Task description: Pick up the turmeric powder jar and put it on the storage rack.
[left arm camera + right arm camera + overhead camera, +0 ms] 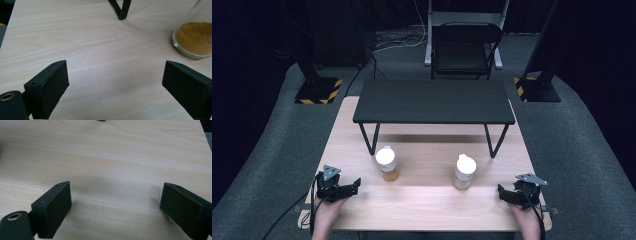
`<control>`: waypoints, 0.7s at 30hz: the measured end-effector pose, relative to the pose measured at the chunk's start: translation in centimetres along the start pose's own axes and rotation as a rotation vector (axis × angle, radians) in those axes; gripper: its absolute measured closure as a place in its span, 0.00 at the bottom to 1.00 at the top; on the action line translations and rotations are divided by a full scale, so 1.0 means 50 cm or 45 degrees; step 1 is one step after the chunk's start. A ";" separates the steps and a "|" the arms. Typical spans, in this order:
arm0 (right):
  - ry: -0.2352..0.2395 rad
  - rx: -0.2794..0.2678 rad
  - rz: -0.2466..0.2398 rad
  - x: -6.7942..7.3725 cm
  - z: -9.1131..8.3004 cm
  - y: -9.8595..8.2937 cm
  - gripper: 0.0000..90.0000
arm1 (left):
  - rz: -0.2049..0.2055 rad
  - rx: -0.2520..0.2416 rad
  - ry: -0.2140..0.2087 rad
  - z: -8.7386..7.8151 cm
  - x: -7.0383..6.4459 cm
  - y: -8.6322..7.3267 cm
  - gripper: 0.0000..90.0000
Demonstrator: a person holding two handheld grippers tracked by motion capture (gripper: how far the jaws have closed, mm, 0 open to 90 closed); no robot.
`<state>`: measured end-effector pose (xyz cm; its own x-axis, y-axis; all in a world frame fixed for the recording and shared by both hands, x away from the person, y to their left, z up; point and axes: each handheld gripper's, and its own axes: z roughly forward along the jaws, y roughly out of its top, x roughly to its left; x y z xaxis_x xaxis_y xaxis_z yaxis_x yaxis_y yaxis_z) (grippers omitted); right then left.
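Two glass jars with white lids stand on the light wooden table (pixel 427 200). The left jar (pixel 387 163) holds orange-brown powder, and its base (pixel 195 37) sits ahead and to the right in the left gripper view. The right jar (pixel 464 171) holds a paler powder. My left gripper (pixel 353 187) rests low at the table's front left, open, nothing between its jaws (pixel 115 85). At the front right my right gripper (pixel 503 192) is open too, with bare table between its jaws (pixel 115 205).
A low black shelf (pixel 434 101) on thin metal legs (pixel 368 138) spans the back half of the table; one leg foot (pixel 121 10) is ahead of the left gripper. A black chair (pixel 464 47) and stand bases (pixel 318 90) sit on the floor beyond.
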<state>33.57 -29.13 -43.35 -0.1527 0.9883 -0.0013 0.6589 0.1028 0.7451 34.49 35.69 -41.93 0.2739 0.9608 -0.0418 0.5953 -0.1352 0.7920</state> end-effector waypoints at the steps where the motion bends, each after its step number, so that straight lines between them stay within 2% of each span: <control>1: 0.000 0.000 0.000 0.000 0.000 0.000 0.09 | 0.004 -0.003 -0.002 -0.002 -0.001 0.001 0.07; 14: 0.000 0.000 0.000 0.000 0.000 0.000 0.09 | 0.020 -0.044 -0.039 -0.023 -0.019 0.011 0.07; 21: 0.000 0.000 0.000 0.000 0.000 0.000 0.09 | 0.026 -0.072 -0.076 -0.033 -0.028 0.016 0.07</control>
<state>33.57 -29.12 -43.35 -0.1526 0.9883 -0.0013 0.6591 0.1027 0.7450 33.33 34.65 -40.25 0.3311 0.9417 -0.0605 0.5463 -0.1390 0.8260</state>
